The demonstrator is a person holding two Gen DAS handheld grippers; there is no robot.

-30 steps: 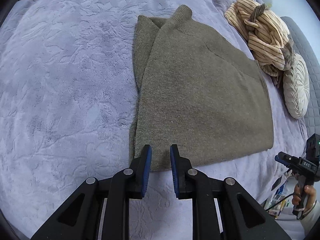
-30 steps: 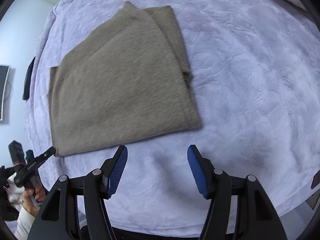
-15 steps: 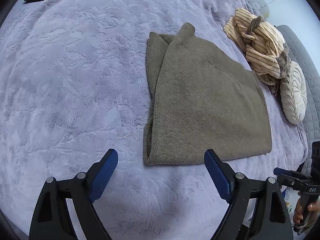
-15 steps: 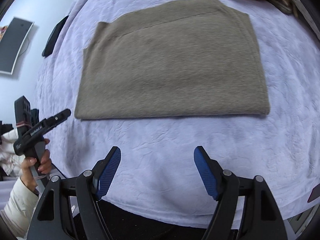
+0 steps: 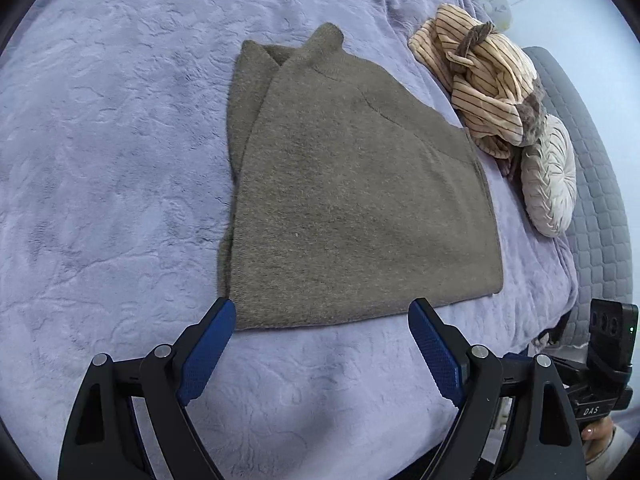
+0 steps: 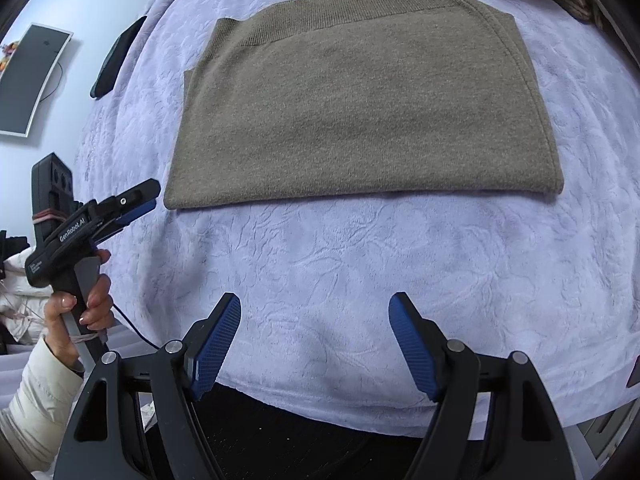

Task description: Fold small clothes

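Since a second ago your left gripper (image 5: 322, 330) has let go of the sweater's (image 5: 360, 200) hem and spread wide; your right gripper (image 6: 316, 332) swung around, jaws apart and empty. The folded sweater lies flat mid-bed on the lilac blanket (image 5: 100, 160). Only the left view shows the striped garment (image 5: 484, 84) and round cushion (image 5: 548, 176); only the right shows the dark phone-like slab (image 6: 116, 58) at the blanket's edge.

Each gripper, left gripper (image 5: 322, 344) and right gripper (image 6: 315, 338), has black angular finger arms with silver pivot screws and blue ribbed pads (image 6: 216, 344). White "GenRobot.AI" lettering marks the left body. The sleeve (image 6: 34, 392) is cream and padded.
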